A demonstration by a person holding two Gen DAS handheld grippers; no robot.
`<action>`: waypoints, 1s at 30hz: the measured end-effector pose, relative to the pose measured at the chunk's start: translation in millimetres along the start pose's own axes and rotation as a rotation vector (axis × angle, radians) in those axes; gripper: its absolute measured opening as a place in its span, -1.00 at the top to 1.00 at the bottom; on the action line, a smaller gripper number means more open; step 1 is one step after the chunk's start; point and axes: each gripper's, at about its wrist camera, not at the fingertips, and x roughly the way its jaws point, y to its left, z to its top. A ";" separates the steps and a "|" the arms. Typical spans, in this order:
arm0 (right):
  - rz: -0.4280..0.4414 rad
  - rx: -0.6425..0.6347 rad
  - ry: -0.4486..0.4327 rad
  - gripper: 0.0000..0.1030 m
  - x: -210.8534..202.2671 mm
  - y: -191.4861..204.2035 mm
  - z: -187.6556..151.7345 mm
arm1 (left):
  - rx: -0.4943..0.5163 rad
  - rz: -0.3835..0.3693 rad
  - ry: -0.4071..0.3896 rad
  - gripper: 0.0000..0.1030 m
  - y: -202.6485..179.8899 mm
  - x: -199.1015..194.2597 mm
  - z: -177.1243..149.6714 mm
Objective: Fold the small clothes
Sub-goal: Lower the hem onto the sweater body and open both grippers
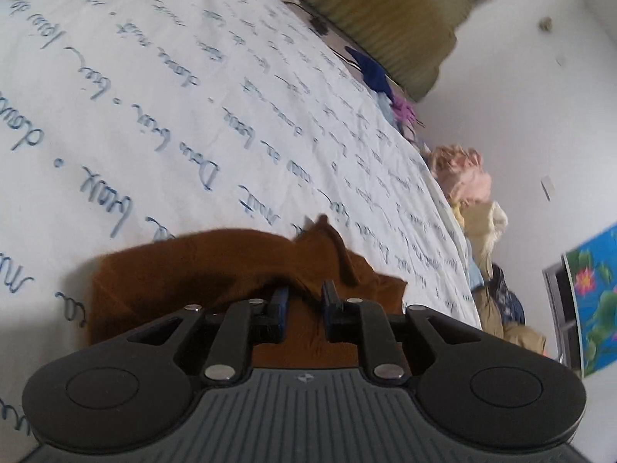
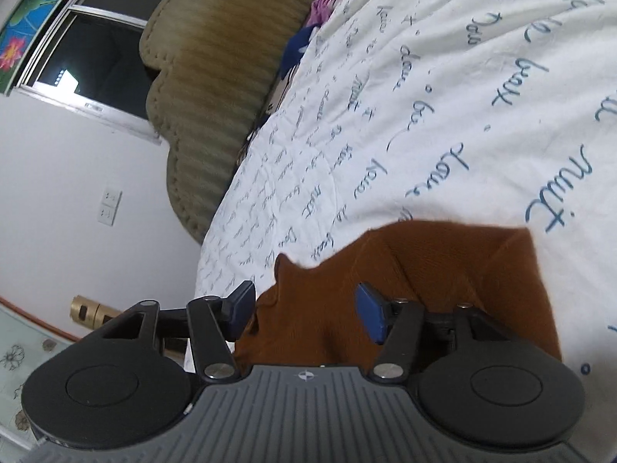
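A small brown garment (image 1: pixel 185 266) lies rumpled on the white bedsheet with blue script (image 1: pixel 193 96), right in front of both grippers. My left gripper (image 1: pixel 304 295) sits low over it with a narrow gap between its jaws. A fold of the cloth drapes over the left fingertip, and the pads do not press together on it. In the right wrist view the same brown garment (image 2: pixel 443 270) spreads under my right gripper (image 2: pixel 304 305), which stands wide open. Cloth lies between its blue pads (image 2: pixel 370 312) but is not pinched.
An olive ribbed cushion (image 1: pixel 385 11) (image 2: pixel 216 96) lines the far side of the bed. A dark blue garment (image 1: pixel 370 69) and a purple one (image 1: pixel 403 108) lie by it. A heap of pink and cream clothes (image 1: pixel 462 177) sits past the bed's edge, near a white wall and a window (image 2: pixel 100 46).
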 end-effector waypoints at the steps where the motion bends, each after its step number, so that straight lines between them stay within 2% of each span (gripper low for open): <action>1: -0.008 -0.013 -0.002 -0.15 -0.8 3.1 -0.2 | 0.006 0.019 -0.017 0.57 -0.8 -3.8 0.8; 4: -0.026 -0.124 0.002 -0.28 -10.6 18.3 -12.7 | 0.074 0.049 -0.103 0.52 -4.9 -26.6 -1.0; 6: -0.043 -0.235 0.007 -0.45 -20.5 31.3 -27.5 | 0.116 0.076 -0.150 0.39 -8.0 -42.0 -3.7; 8: -0.068 -0.347 0.023 -0.50 -27.2 42.5 -42.3 | 0.174 0.104 -0.177 0.26 -10.8 -56.7 -10.6; 9: -0.082 -0.397 0.034 -0.56 -30.6 46.5 -48.8 | 0.203 0.118 -0.183 0.18 -11.7 -62.6 -15.5; 12: -0.153 -0.555 0.078 -0.72 -36.1 52.9 -70.8 | 0.303 0.129 -0.179 0.09 -11.3 -79.2 -39.6; 14: -0.218 -0.640 0.068 -0.71 -44.2 52.2 -82.9 | 0.353 0.133 -0.156 0.09 -7.4 -87.5 -58.6; 16: -0.265 -0.666 -0.002 -0.71 -61.7 49.7 -88.5 | 0.395 0.127 -0.123 0.09 -0.2 -95.0 -77.6; 18: -0.227 -0.614 -0.055 -0.71 -83.5 42.8 -87.4 | 0.409 0.113 -0.104 0.09 8.4 -100.5 -93.0; 20: -0.205 -0.569 -0.074 -0.70 -98.8 34.3 -85.8 | 0.415 0.105 -0.084 0.09 16.2 -103.5 -104.3; 23: -0.247 -0.581 -0.069 -0.67 -111.4 26.0 -92.9 | 0.437 0.102 -0.075 0.09 22.7 -105.5 -116.2; 25: -0.245 -0.594 -0.042 -0.55 -117.3 19.9 -102.8 | 0.444 0.112 -0.088 0.11 26.1 -107.0 -120.9; 26: -0.238 -0.599 -0.025 -0.30 -118.9 18.0 -107.7 | 0.441 0.109 -0.087 0.12 27.8 -106.4 -122.1; 27: -0.232 -0.603 -0.009 0.15 -119.6 16.5 -112.9 | 0.435 0.102 -0.082 0.31 28.9 -105.0 -121.7; 28: -0.228 -0.604 0.010 0.41 -118.0 15.7 -117.5 | 0.427 0.092 -0.070 0.52 29.9 -103.6 -122.0; 29: -0.234 -0.610 0.018 0.76 -116.9 15.2 -121.4 | 0.426 0.087 -0.057 0.79 29.4 -101.9 -122.0; 30: -0.243 -0.627 0.010 0.76 -117.7 16.1 -124.7 | 0.429 0.085 -0.056 0.83 28.7 -102.6 -123.2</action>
